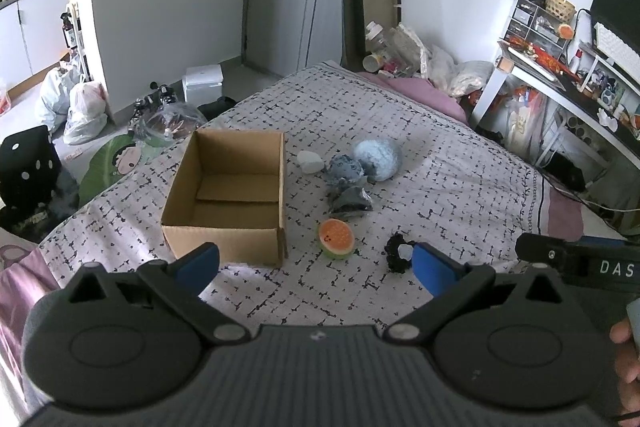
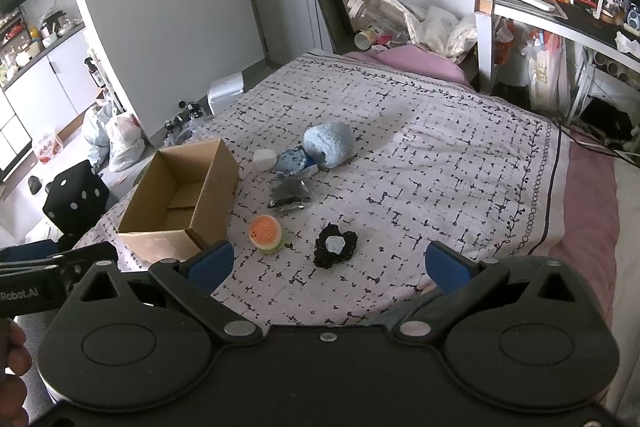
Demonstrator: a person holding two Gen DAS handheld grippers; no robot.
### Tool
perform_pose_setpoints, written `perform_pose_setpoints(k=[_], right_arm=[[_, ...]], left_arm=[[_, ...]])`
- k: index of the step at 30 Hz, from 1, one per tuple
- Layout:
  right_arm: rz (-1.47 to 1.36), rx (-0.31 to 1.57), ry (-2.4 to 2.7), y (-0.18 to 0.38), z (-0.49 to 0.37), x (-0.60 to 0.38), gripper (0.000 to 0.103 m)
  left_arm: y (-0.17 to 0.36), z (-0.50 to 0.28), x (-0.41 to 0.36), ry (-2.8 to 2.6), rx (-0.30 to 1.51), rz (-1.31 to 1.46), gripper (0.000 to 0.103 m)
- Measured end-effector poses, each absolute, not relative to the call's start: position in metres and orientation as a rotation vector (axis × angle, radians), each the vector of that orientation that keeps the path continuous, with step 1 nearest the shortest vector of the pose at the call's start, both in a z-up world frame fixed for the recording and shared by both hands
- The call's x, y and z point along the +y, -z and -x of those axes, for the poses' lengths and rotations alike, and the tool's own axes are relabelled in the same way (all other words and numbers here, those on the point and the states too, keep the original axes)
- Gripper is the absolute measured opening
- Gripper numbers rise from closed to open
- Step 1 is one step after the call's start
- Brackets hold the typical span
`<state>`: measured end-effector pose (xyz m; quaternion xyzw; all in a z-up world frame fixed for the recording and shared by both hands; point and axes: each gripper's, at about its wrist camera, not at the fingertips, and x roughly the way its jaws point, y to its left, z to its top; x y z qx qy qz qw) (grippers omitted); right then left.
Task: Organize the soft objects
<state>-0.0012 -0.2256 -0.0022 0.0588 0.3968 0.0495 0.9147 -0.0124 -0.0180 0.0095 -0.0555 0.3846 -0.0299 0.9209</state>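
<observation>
**Box empty, 0 of 6 items in**

Cardboard box sits open-top on the bed, left of the soft items. Nothing inside but folded bottom flaps, so sorting looks not yet started.

Items, all on the quilt, none in the box:
- orange/green squishy, round, smooth foam w/ a face, just beside the box's near right corner
- black frilly scrunchie-like thing w/ pale centre, nearest the grippers
- dark crinkly bag, shiny plastic, mid cluster
- blue patterned pouch, fabric, touching the fuzzy ball
- light-blue fuzzy ball, plush, biggest, far side
- small white lump, smooth, btwn box and pouch

Bed cover: pale quilt w/ black dash grid, pink sheet at the edges.

Left gripper: fingers spread wide, holding nothing, hovering over the near edge of the bed. Right gripper: same, fingers apart, nothing held, scrunchie just ahead.

Est: all 6 left to move.
</observation>
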Motion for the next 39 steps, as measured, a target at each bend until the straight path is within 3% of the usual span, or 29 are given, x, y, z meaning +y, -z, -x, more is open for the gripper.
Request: perform_pose_setpoints(k=[19,39], right_arm=[[-0.149,0.851,-0.129,0.018,-0.023,-0.227,0.103],[-0.397,1.001,-0.109,0.072,-0.102,-0.259,0.103]], left_arm=[[0.001,-0.009,-0.017,0.061,0.826,0.140,0.102],[0.047,-0.078,-0.022,0.013,0.915,0.256,0.099]])
